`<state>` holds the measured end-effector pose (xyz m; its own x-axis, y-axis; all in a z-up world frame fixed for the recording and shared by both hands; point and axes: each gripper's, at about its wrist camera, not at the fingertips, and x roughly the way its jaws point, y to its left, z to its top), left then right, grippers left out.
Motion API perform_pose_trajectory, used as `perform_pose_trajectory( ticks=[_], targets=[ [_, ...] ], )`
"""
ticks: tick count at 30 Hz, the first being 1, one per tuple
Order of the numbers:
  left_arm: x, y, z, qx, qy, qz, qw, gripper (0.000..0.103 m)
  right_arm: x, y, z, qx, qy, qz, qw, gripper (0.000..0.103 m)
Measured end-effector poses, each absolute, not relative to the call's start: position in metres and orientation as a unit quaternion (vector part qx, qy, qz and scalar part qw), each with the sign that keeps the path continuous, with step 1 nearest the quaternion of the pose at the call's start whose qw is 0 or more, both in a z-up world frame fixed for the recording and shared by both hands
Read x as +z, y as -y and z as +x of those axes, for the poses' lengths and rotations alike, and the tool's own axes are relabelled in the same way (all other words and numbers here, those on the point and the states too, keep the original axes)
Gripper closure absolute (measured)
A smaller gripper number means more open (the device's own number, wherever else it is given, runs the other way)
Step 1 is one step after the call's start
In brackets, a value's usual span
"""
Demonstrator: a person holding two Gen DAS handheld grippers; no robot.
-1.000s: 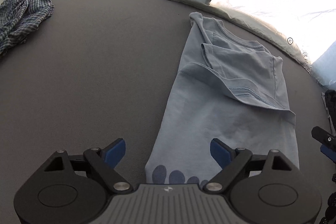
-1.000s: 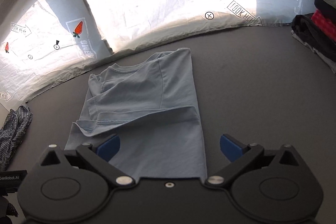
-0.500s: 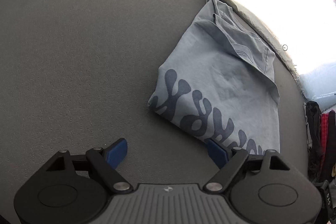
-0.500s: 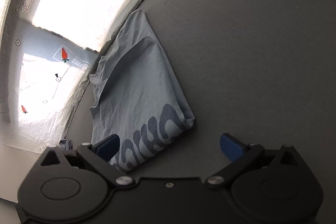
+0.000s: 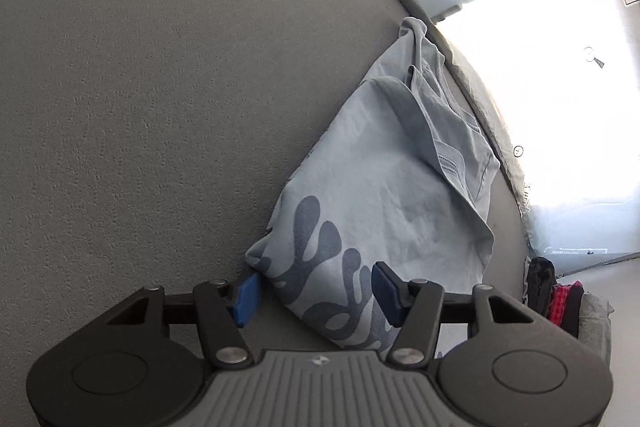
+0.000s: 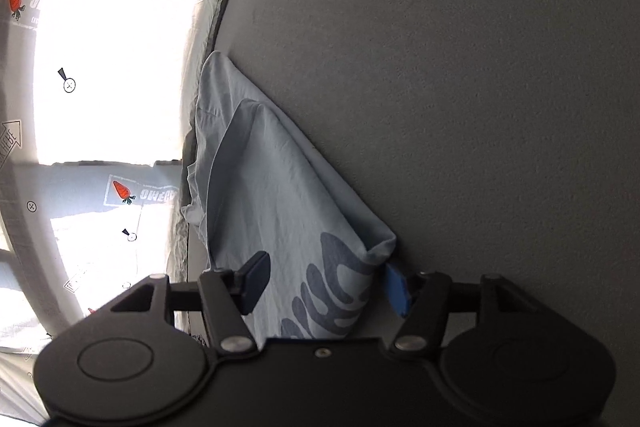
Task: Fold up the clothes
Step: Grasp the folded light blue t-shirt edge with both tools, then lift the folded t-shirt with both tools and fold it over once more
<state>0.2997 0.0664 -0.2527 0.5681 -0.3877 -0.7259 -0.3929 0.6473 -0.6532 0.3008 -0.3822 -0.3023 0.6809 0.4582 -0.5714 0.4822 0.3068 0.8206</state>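
Although the light-blue T-shirt [image 5: 384,195] already lies narrowed on the grey worktop [image 5: 140,87], with its sides and sleeves turned in over the body, the fold is only part done. In the left wrist view it runs from the bottom hem with the dark printed lettering at about 6 o'clock up to the collar at about 1 o'clock, near the worktop's far edge by the bright marked sheeting [image 5: 560,87]. A lengthwise fold of hem toward collar looks like the step in hand.

Each tool straddles one hem corner. The left tool [image 5: 316,293] has its jaws apart with the printed corner between the blue pads; they have just been closing, yet the pads do not visibly pinch the cloth. The right tool [image 6: 326,283] stands likewise at the opposite corner, seen at 6 o'clock in its own view, jaws just narrowing around the cloth but still slack of it.

What is left, as I judge it: clamp both corners, carry the hem over toward the collar, flatten, then perhaps set it with the stacked dark and red clothes [image 5: 560,303] at 4 o'clock.
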Motion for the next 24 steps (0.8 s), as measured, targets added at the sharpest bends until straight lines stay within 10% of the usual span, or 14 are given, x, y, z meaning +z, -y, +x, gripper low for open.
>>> perform_pose_trajectory(
  ticks=[4, 6, 19, 24],
  targets=[
    [-0.255, -0.071, 0.304, 0.0, -0.467, -0.427, 0.774, 0.054, -0.3, 0.38, 0.312, -0.008, -0.409, 0.568, 0.714, 0.039],
    [-0.26, -0.076, 0.308, -0.001, -0.47, -0.436, 0.768, 0.079, -0.303, 0.377, 0.321, -0.009, -0.42, 0.558, 0.716, 0.084],
    [-0.142, -0.079, 0.28, -0.063, -0.331, -0.409, 0.848, 0.091, -0.216, 0.393, 0.298, 0.119, -0.302, 0.593, 0.737, 0.093],
    [-0.172, -0.071, 0.252, -0.031, -0.398, -0.412, 0.819, 0.092, -0.258, 0.401, 0.272, 0.061, -0.389, 0.603, 0.693, 0.096]
  ],
)
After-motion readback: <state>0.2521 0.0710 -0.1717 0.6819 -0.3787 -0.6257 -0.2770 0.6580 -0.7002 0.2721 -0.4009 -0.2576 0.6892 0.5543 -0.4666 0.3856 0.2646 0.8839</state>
